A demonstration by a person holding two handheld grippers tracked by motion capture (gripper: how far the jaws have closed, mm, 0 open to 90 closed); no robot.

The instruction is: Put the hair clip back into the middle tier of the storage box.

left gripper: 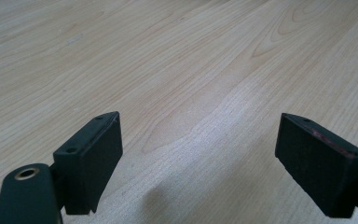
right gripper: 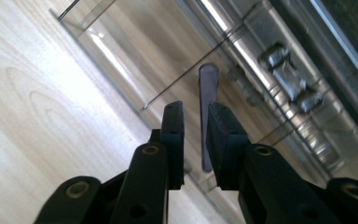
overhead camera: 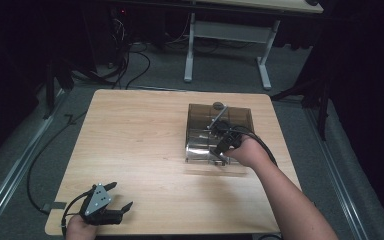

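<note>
Your table [overhead camera: 140, 140] is pale blond wood with wavy brown grain. The organiser box [overhead camera: 200, 112] on it is smoky, see-through grey-brown, with a translucent grey divider tab [right gripper: 208, 88] inside. Both your left gripper [overhead camera: 117, 196] and right gripper [right gripper: 196, 123] are matt black; the left carries a grey plate [overhead camera: 99, 196].

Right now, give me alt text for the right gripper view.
The right gripper holds its black jaws nearly closed around a thin grey strip over a clear plastic organizer box, which sits on a light wooden table.
</note>
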